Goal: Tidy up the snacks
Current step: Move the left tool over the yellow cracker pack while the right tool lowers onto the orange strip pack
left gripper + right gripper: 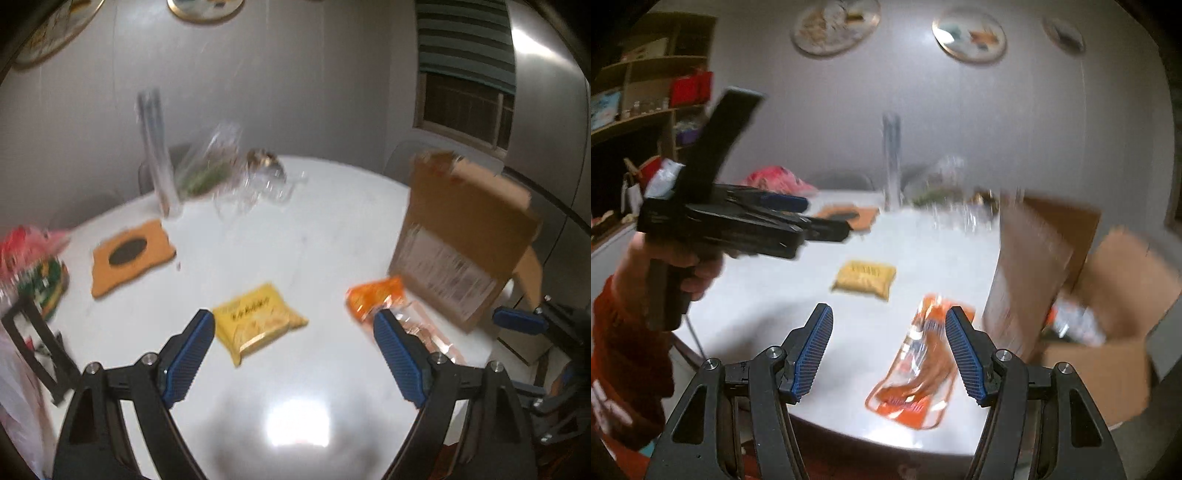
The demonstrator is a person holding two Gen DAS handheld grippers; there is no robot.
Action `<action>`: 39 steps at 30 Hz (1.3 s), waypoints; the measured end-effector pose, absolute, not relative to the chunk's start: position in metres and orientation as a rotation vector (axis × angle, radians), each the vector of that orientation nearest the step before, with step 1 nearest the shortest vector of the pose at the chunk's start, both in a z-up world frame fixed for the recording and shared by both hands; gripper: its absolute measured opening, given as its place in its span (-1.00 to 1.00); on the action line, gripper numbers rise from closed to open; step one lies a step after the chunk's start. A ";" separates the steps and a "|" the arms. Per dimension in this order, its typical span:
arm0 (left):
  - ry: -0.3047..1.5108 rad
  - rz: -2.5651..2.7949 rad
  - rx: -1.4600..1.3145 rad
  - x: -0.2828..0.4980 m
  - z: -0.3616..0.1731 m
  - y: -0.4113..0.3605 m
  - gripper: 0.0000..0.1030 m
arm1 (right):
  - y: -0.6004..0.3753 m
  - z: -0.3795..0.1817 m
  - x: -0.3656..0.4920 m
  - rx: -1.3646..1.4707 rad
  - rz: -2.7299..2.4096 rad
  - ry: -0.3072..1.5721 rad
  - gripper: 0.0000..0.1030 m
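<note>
A yellow snack packet (258, 321) (866, 278) lies flat on the white round table (295, 236), just beyond my left gripper (293, 330), which hangs open above the table with nothing between its blue pads. An orange snack packet (923, 362) (376, 295) lies next to an open cardboard box (1108, 332) (461, 236) with some packets inside. My right gripper (889, 317) is open over the table's near edge, its right finger above the orange packet's upper end. In the right wrist view a hand in a red sleeve holds the left gripper (827, 218).
An orange mat with a dark oval (131, 254) lies at the left. A tall clear vase (159, 162) and clear plastic bags (236, 177) stand at the back. A red bag (26, 251) sits at the far left. Shelves (646, 92) stand behind.
</note>
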State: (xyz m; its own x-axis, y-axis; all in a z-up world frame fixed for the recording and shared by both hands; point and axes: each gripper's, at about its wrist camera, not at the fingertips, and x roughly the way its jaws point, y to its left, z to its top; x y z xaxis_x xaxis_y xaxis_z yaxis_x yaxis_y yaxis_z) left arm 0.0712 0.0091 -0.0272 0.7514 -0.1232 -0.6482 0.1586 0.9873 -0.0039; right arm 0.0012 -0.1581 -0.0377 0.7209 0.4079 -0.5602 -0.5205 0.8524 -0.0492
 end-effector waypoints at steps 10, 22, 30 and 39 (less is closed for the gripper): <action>0.811 -0.128 0.022 0.099 -0.097 0.021 0.66 | -0.160 -0.118 0.045 -0.181 0.315 0.670 0.55; 0.894 -0.124 0.070 0.155 -0.105 0.039 0.66 | -0.152 -0.120 0.075 -0.238 0.257 0.720 0.65; 0.959 -0.233 0.136 0.190 -0.115 0.032 0.66 | -0.157 -0.125 0.075 -0.172 0.250 0.723 0.38; 0.947 -0.334 0.206 0.211 -0.114 0.019 0.66 | -0.154 -0.126 0.076 -0.183 0.272 0.719 0.39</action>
